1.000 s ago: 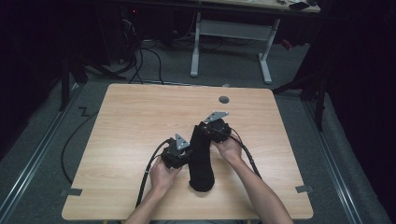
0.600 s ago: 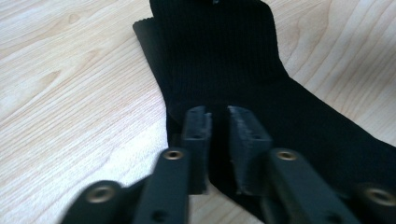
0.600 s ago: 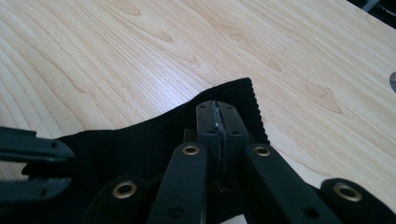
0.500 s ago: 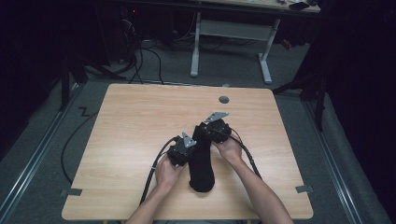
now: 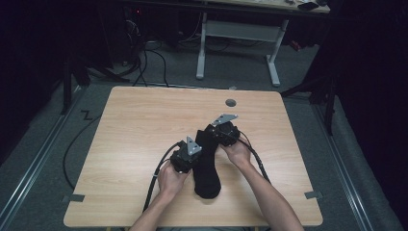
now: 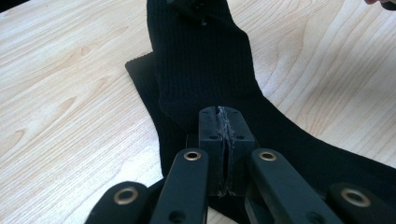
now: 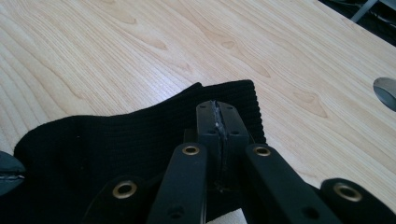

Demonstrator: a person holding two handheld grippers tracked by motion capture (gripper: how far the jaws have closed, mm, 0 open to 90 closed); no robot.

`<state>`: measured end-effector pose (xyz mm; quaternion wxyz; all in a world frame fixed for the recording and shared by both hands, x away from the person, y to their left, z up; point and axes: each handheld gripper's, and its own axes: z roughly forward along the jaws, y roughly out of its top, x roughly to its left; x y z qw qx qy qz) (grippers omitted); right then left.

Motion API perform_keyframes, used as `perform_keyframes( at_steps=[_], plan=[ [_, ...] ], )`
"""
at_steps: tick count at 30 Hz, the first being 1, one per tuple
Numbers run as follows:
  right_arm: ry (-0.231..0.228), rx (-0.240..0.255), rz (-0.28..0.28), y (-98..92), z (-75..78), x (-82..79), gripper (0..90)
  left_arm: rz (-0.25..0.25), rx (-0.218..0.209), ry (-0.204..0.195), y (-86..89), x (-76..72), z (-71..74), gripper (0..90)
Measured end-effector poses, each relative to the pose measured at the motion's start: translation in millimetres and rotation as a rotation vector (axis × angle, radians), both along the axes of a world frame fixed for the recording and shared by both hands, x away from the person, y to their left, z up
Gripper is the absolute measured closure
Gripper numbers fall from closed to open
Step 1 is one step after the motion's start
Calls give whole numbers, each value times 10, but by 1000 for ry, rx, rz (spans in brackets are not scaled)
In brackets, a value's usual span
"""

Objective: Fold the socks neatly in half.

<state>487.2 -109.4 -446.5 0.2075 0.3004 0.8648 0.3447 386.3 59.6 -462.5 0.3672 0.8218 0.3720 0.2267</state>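
A black ribbed sock (image 5: pixel 207 177) lies lengthwise on the wooden table (image 5: pixel 144 125), near the front middle. My right gripper (image 5: pixel 219 133) sits at the sock's far end. In the right gripper view its jaws (image 7: pixel 217 109) are shut on the cuff of the sock (image 7: pixel 116 140) near the cuff's edge. My left gripper (image 5: pixel 190 154) is at the sock's left side, about midway along. Its jaws (image 6: pixel 219 114) are shut on an upper layer of the sock (image 6: pixel 201 60), which runs toward the right gripper's tip (image 6: pixel 196 7). A second layer shows beneath it at the left.
A round cable hole (image 5: pixel 231 102) lies in the table beyond the right gripper, and it shows again as a grey hole (image 7: pixel 385 91) in the right gripper view. Behind the table stand a white desk frame (image 5: pixel 235 33) and floor cables (image 5: pixel 144 57). Bare wood spreads left and far.
My left gripper has shifted slightly right, closer against the sock. The right gripper and the sock's far end have barely moved.
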Motion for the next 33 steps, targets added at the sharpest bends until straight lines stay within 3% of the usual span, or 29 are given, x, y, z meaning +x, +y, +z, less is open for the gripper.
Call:
perform_keyframes(
  at_steps=[4, 10, 21, 24, 27, 33],
  plan=[
    [0, -3, 9, 21, 5, -7, 896, -6, -9, 17, 15, -69, 12, 882],
    [4, -21, 30, 114, -20, 11, 896, 6, -61, 96, 80, -76, -68, 881],
    [51, -73, 65, 353, -243, 51, 882, 27, -23, 168, 150, -99, -235, 871],
    [101, -117, 74, 417, -362, 95, 794, 44, -25, 173, 187, -78, -270, 867],
    [109, -73, 68, 385, -362, 104, 731, 55, -25, 166, 202, -53, -278, 865],
    [56, 22, 54, 185, -159, -28, 671, 79, -38, 145, 219, 58, -303, 847]
  ],
)
